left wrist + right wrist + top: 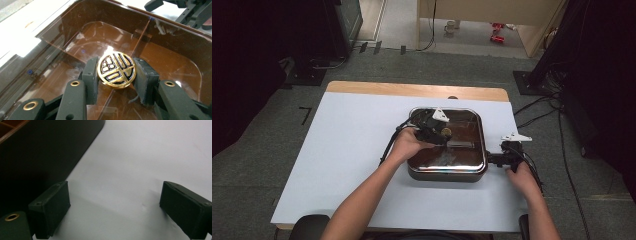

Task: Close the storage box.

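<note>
A dark brown box with a glossy transparent lid sits on the white table cover, right of centre. A round gold and black knob stands on the lid's middle. My left gripper reaches over the lid and is shut on that knob, one pad on each side. My right gripper rests at the box's right side, low over the white cover, jaws wide apart with nothing between them. The box's dark wall lies just left of the right gripper's pads.
The white cover spreads widely to the left and front of the box. A wooden table edge shows at the back. Cables run on the grey floor to the right, and dark equipment stands at both sides.
</note>
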Demonstrator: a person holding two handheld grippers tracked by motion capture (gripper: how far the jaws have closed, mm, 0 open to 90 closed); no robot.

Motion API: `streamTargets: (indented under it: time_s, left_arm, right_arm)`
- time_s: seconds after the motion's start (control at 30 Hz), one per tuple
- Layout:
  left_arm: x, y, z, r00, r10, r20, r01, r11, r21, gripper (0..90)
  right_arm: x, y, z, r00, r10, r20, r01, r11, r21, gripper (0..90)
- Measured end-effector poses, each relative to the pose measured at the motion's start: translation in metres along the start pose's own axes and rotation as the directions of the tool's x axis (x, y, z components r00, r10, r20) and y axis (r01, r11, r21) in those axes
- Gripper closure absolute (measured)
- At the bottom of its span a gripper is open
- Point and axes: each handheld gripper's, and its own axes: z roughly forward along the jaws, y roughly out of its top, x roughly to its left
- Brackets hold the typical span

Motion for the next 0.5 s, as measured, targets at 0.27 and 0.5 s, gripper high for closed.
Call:
streamTargets:
  time_s: [0.27,0.5]
  left_arm:
    - [-0.001,-0.0002,0.0055,0.9993,-0.014,0.034,0.014,0.9998,0.012,59.1]
    - [-0.0011,-0.0008,0.0058,0.9994,-0.01,0.034,0.01,0.9999,0.008,58.8]
  right_arm:
    - [0.0001,0.0,0.0,1.0,0.001,0.0,-0.001,1.0,0.0,8.8]
    - [0.0001,0.0,-0.0001,1.0,0.0,0.0,0.0,1.0,0.001,8.8]
